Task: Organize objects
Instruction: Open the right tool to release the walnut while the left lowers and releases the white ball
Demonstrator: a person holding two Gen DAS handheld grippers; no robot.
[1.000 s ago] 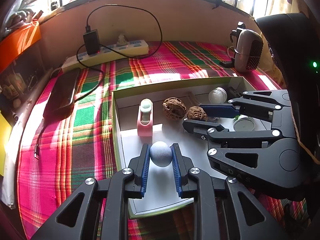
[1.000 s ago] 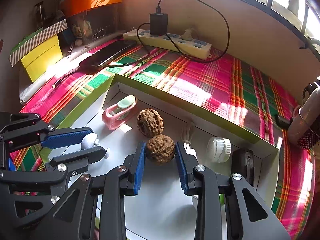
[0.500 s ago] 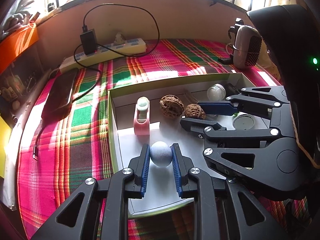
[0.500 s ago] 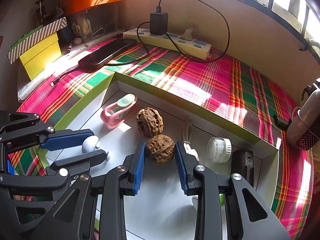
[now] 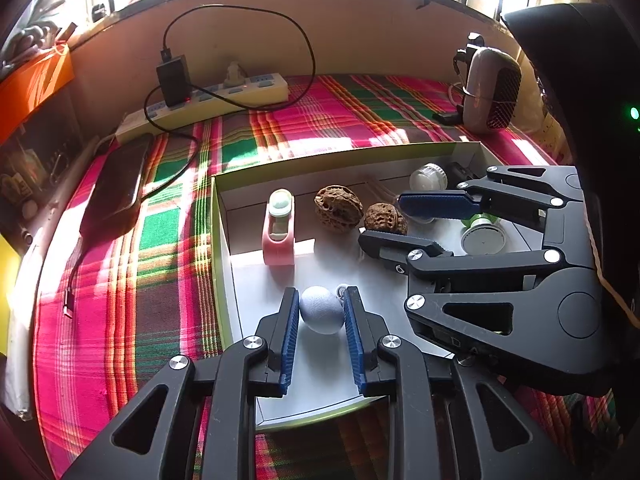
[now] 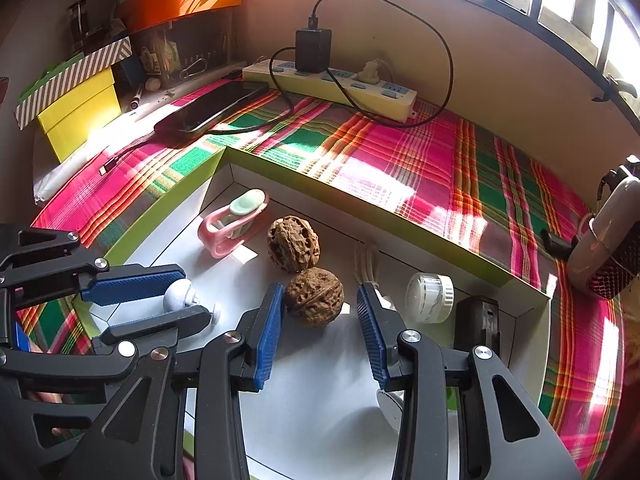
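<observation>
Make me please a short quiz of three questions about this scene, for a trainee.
1. True or false: the right gripper is closed on the pink clip.
2. What sits between the fingers of the left gripper? A) white ball B) phone C) charger
3. Fill in: the number of walnuts lying in the box is ___.

Key: 1 false (it is open around a walnut); 2 A; 3 two.
</observation>
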